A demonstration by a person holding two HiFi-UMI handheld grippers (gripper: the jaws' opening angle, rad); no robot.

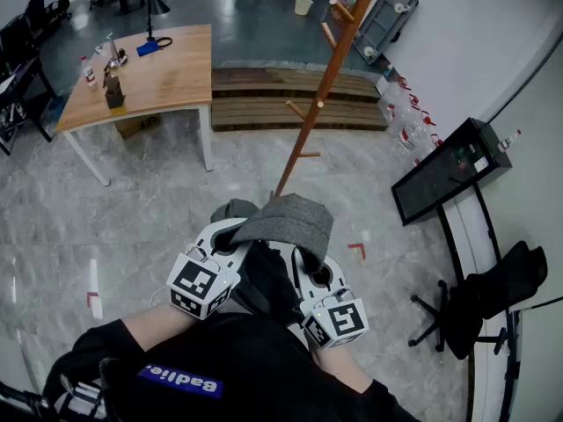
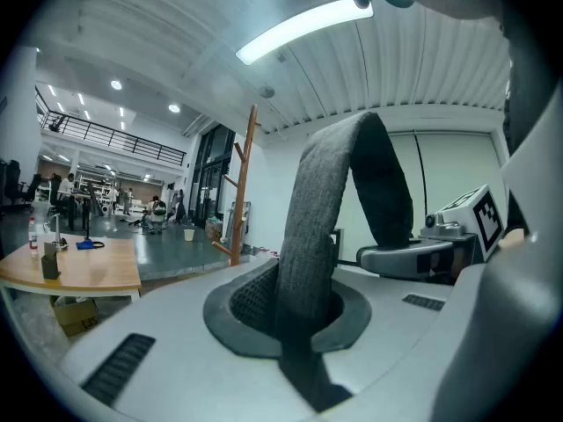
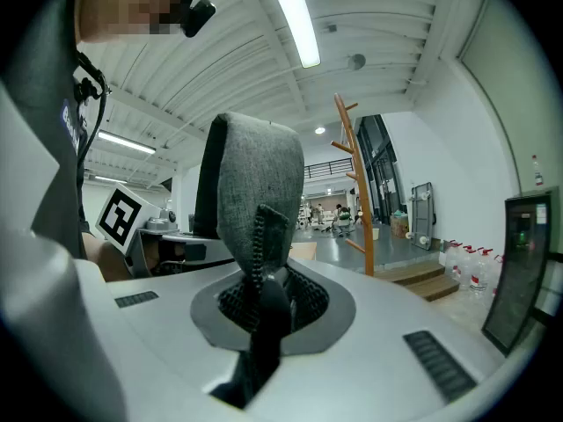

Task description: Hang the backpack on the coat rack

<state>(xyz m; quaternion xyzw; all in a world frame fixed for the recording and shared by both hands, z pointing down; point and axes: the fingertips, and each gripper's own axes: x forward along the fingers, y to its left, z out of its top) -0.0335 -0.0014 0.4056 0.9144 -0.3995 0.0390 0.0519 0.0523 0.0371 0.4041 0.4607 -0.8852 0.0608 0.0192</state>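
In the head view I hold a grey backpack [image 1: 290, 218] close to my body, over the floor. Its black part [image 1: 264, 280] hangs between my two grippers. My left gripper [image 1: 234, 232] is shut on a grey strap [image 2: 321, 209] that arches up and over to the right. My right gripper [image 1: 304, 260] is shut on a grey piece of the backpack with a zipper [image 3: 255, 200]. The wooden coat rack [image 1: 325, 86] stands ahead of the backpack, with bare pegs along its pole. It also shows as the coat rack [image 2: 243, 192] past the left jaws and the coat rack [image 3: 361, 192] past the right ones.
A wooden table [image 1: 176, 73] with bottles stands at the far left. Low wooden steps [image 1: 264, 104] lie behind the rack. A black screen on a stand [image 1: 449, 170], water bottles [image 1: 409, 126] and a black office chair [image 1: 493, 293] are along the right wall.
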